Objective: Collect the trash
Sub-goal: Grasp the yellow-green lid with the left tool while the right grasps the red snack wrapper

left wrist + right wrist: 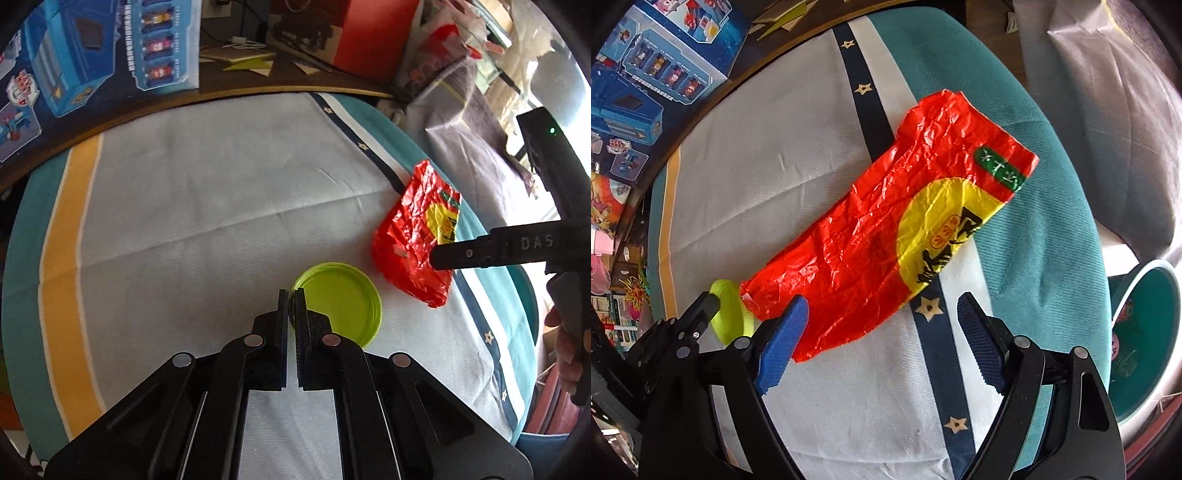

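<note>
- Pale grey cloth [207, 206] with teal, yellow and star-dotted navy stripes covers the work surface; everything for the task lies on it.
- Blue printed toy boxes [92, 62] stand along the far left edge, beyond the cloth.
- Teal-lined bin [1145, 343] sits off the cloth's right side, seen only in the right wrist view.
- Red crinkled plastic wrapper [886, 229], with a yellow patch and a green label, lies flat across the navy stripe on the right part of the cloth.
- Right gripper [882, 332] hangs over the wrapper's near end with its jaws spread wide; one blue pad [783, 347] overlaps the wrapper's edge in the picture, and nothing is pinched. A hand [569, 350] holds its grip at the right edge of the left wrist view.
- Left gripper [291, 299] has its jaws pressed together on the rim of the lime-green lid [340, 302].
- That lid lies just beside the wrapper's near end, hollow side up.
</note>
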The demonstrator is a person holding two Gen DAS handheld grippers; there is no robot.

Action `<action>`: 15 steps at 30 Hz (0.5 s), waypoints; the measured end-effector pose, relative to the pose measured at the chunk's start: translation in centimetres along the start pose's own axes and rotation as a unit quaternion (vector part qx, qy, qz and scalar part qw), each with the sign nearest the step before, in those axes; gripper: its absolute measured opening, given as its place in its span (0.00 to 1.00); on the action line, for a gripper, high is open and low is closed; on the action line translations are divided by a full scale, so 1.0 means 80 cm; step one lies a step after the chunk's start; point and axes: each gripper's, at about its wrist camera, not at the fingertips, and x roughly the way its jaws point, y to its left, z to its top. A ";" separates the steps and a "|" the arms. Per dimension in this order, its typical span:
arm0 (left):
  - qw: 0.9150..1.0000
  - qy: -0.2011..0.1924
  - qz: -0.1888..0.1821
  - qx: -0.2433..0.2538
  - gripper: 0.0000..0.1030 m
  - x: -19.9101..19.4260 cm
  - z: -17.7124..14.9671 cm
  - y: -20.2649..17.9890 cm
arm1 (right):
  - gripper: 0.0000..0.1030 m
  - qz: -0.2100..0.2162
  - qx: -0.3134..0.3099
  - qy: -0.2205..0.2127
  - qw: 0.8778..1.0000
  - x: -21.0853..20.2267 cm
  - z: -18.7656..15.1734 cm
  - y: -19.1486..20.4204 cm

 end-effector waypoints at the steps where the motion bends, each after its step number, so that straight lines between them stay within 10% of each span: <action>1: 1.000 -0.002 0.001 -0.004 0.03 -0.002 0.001 0.005 | 0.77 -0.005 0.000 -0.004 1.000 0.004 0.002 0.004; 5: 1.000 0.002 0.000 -0.012 0.04 -0.002 0.000 0.018 | 0.76 -0.044 -0.036 -0.034 0.998 0.012 0.000 0.029; 12: 1.000 0.011 -0.009 -0.021 0.04 0.006 -0.006 0.020 | 0.12 -0.037 -0.087 -0.053 0.994 0.009 -0.003 0.049; 15: 1.000 0.012 -0.010 -0.027 0.04 0.007 -0.007 0.021 | 0.04 -0.015 -0.091 -0.050 0.995 0.003 -0.005 0.048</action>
